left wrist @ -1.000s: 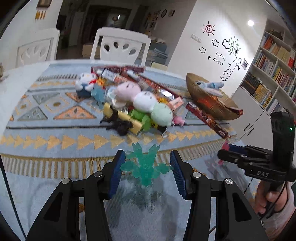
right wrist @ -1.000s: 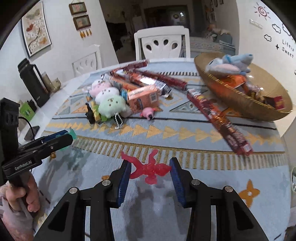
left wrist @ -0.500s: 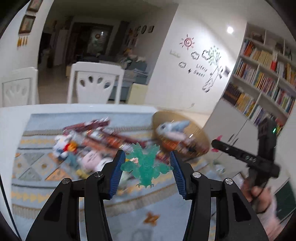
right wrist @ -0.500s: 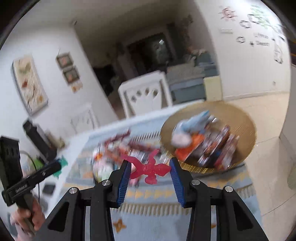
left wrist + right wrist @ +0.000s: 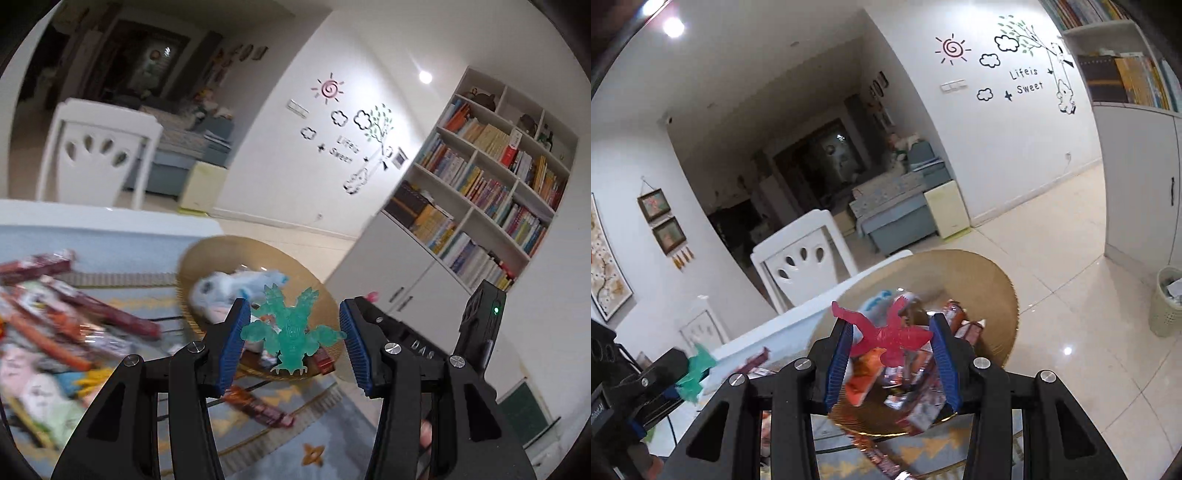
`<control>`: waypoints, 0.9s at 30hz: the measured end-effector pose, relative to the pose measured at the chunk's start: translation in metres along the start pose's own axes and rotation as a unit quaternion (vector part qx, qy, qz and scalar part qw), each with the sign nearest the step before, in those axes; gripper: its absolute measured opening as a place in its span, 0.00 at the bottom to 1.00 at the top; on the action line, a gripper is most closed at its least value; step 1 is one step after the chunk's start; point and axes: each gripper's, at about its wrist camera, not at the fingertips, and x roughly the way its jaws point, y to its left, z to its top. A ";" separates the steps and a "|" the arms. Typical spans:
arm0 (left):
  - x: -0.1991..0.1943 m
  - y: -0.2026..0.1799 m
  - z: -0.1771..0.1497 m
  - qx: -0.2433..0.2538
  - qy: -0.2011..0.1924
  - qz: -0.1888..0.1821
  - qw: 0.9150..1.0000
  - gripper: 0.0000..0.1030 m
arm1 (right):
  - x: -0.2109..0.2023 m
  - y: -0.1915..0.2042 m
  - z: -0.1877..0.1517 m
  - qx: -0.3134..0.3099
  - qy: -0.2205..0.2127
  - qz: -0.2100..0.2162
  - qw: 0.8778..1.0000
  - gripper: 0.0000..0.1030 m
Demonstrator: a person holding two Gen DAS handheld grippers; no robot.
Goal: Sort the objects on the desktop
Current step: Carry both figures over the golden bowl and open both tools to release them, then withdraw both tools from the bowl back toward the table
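Translucent teal plastic monster figure [image 5: 291, 332] sits pinched in my left gripper [image 5: 291, 334], fingers part-closed on its limbs; the red plastic figure [image 5: 892, 338] likewise in my right gripper [image 5: 892, 341]. Both hang above the shallow woven golden basket [image 5: 997, 291]. I should centre each over the bowl before releasing. Only the left view shows the snack packets [image 5: 74, 325] on the counter.

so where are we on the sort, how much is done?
Partly done: the woven golden basket already holds a pale blue plush and snack packets. In hand: the left tongs grip a translucent teal figure, the right tongs a translucent red figure, both near the basket. Left: long red snack wrappers and blurred plush toys on the patterned cloth.
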 end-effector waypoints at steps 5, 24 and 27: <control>0.044 0.000 -0.006 -0.013 0.021 -0.029 0.999 0.48 | 0.015 0.000 0.000 -0.023 0.011 -0.003 1.000 0.41; 0.045 0.021 -0.007 -0.053 0.017 -0.022 0.998 0.60 | 0.021 -0.015 -0.011 0.005 0.018 0.026 0.999 0.60; 0.036 0.018 -0.006 -0.047 0.015 -0.021 0.999 0.60 | 0.019 -0.015 -0.014 0.004 0.012 0.023 1.000 0.60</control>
